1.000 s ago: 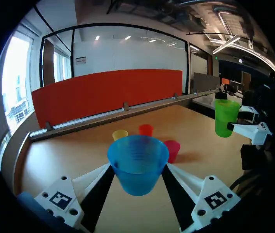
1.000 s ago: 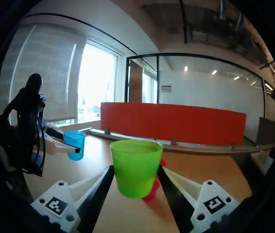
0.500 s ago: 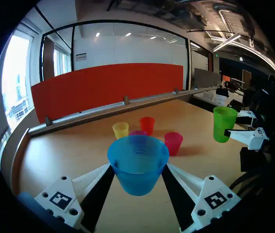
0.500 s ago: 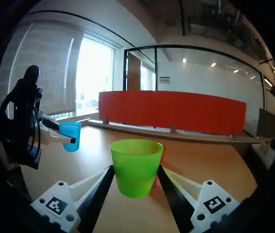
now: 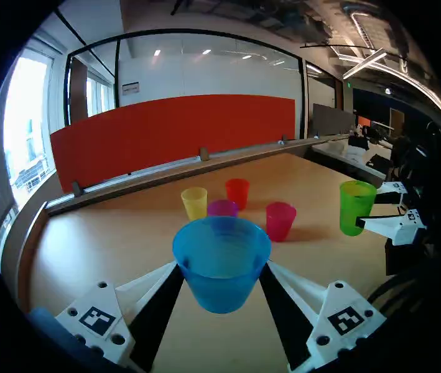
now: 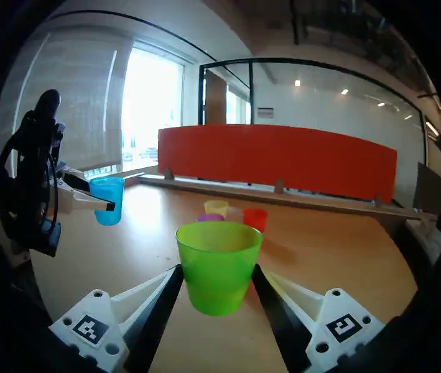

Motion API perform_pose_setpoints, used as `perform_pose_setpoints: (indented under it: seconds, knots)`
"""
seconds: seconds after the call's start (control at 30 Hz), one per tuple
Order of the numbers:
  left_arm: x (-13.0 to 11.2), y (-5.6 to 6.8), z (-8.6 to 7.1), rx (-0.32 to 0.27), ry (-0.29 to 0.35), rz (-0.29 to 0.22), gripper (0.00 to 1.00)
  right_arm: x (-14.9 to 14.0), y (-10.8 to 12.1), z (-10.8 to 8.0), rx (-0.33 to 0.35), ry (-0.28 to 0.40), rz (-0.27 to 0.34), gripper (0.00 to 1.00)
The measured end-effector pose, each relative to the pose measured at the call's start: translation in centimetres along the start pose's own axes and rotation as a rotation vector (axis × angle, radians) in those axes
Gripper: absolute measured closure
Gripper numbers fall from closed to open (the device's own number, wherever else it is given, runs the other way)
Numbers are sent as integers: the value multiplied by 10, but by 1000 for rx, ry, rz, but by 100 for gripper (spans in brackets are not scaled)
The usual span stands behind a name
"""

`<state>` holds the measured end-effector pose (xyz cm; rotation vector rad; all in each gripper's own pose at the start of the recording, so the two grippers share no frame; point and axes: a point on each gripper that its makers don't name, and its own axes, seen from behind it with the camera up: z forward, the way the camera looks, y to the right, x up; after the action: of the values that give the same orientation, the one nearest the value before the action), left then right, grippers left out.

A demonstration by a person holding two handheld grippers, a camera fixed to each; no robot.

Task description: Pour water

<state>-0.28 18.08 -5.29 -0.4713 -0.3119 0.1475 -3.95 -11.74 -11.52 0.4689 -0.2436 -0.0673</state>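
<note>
In the left gripper view my left gripper [image 5: 220, 276] is shut on a translucent blue cup [image 5: 221, 264], held upright above the wooden table [image 5: 96, 248]. At the right of that view, the right gripper [image 5: 379, 221] holds a green cup [image 5: 356, 207] upright. In the right gripper view my right gripper [image 6: 219, 280] is shut on the green cup [image 6: 219, 267]. The blue cup [image 6: 108, 199] hangs at the left in the left gripper [image 6: 83, 194]. Whether either cup holds water I cannot tell.
Several small cups stand grouped mid-table: yellow [image 5: 194, 202], red [image 5: 237, 192], purple [image 5: 222, 208] and pink [image 5: 280, 220]. A red divider panel [image 5: 176, 140] runs along the table's far edge. Windows are at the left. Bare tabletop lies in front of both grippers.
Both views have tipped downward, so the group of cups on the table now shows in full. In the left gripper view the green cup has sunk lower. Both cups stay gripped.
</note>
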Motion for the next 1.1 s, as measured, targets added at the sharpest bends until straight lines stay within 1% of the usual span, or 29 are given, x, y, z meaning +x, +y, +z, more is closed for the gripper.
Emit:
perform_pose_setpoints:
  seconds: [0.2,0.6,0.9,1.1]
  knots:
    - [-4,1,2,0,-4,-6,19,-16,2,3,-1,-31,-3,16]
    - [-8,-1,3,0,-12,-2,19,-41,2,8,6,-101,0,16]
    - [-8,-4,3,-2,-22,-3,19,-57,2,7,9,-165,0,16]
    - [-8,-6,-1,0,-27,-3,19,-62,1,4,18,-205,-9,16]
